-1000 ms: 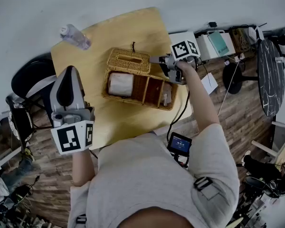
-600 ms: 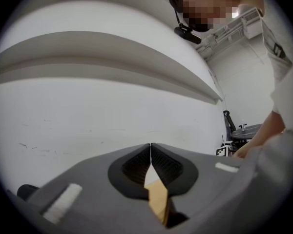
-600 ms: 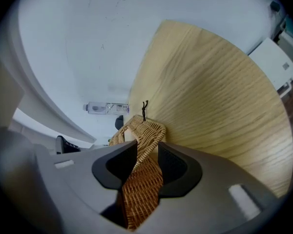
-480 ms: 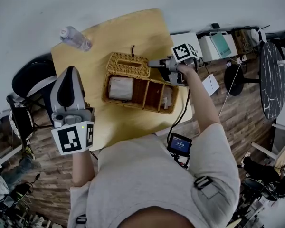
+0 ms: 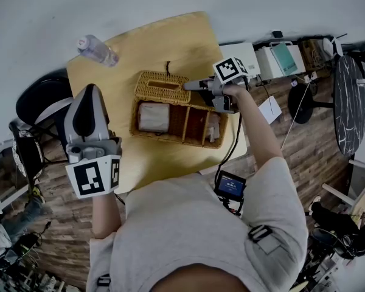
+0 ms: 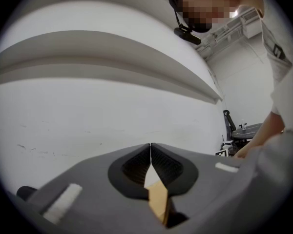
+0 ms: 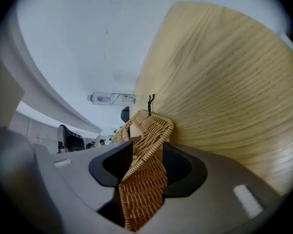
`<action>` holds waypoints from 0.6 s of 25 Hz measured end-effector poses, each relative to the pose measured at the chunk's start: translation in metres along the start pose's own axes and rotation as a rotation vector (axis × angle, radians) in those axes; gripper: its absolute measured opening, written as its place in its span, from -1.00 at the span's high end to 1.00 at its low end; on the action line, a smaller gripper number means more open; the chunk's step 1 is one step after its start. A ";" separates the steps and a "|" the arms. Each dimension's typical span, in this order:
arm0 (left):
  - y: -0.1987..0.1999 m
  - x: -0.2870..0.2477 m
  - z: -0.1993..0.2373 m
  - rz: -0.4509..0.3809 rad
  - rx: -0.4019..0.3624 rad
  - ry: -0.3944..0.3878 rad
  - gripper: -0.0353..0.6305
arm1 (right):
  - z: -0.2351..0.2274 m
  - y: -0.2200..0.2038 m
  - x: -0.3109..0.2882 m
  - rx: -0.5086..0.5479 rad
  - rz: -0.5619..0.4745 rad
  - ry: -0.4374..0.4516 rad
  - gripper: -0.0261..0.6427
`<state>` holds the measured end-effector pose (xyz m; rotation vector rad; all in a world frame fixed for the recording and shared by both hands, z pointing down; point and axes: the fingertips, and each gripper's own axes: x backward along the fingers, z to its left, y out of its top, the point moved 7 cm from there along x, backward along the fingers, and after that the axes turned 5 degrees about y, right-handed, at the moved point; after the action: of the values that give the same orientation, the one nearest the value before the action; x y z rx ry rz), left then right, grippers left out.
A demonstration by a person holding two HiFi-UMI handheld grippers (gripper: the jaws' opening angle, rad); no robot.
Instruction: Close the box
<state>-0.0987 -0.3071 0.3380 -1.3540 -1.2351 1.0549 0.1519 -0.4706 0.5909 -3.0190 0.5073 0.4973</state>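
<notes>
Right gripper: it sits at the right rear corner of the box. The jaws have just been opening and now stand wide, with the wicker lid between them. In the right gripper view the weave fills the gap from pad to pad, so I record the lid as held by its right-hand edge. The lid is raised off flat and stands tilted along the box's rear wall. The box is not closed and its compartments are exposed from above. A dark cord loop projects from the lid's far edge, behind the box. The box's left compartment holds a white roll. The right compartment holds a pale item that I cannot identify. The box sits near the middle of the light wooden table. A clear plastic bottle lies on its side at the table corner, behind and to the left of the box and well apart from it. Left gripper: the jaws are closed tip to tip with nothing between them. I hold it to the left of the box, apart from it and touching nothing.
</notes>
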 end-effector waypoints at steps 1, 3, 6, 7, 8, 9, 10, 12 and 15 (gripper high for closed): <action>0.000 0.000 0.000 0.000 0.000 0.001 0.71 | 0.000 0.000 -0.003 -0.002 0.011 -0.001 0.42; 0.000 0.000 0.000 0.001 -0.001 0.005 0.71 | 0.000 0.000 -0.006 -0.016 0.025 0.004 0.42; 0.000 0.000 0.003 0.002 -0.001 0.010 0.71 | -0.002 0.003 -0.008 -0.043 0.012 0.012 0.43; 0.000 0.000 0.004 0.001 -0.001 0.012 0.71 | 0.000 0.004 -0.008 -0.036 0.001 0.013 0.44; 0.000 0.001 0.005 0.000 -0.002 0.014 0.71 | 0.002 0.005 -0.007 -0.019 -0.012 0.013 0.45; 0.001 0.001 0.005 -0.002 -0.002 0.016 0.71 | 0.004 0.006 -0.006 0.002 -0.028 0.012 0.47; 0.001 0.002 0.006 -0.004 -0.001 0.017 0.71 | 0.008 0.008 -0.005 0.026 -0.045 0.009 0.49; 0.002 0.003 0.006 -0.007 0.000 0.018 0.71 | 0.016 0.010 -0.003 0.078 -0.076 -0.004 0.52; 0.005 0.005 0.004 -0.020 -0.004 0.013 0.71 | 0.027 0.011 -0.001 0.169 -0.112 -0.039 0.53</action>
<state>-0.1010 -0.3014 0.3331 -1.3474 -1.2396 1.0290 0.1389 -0.4783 0.5654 -2.8511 0.3553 0.4798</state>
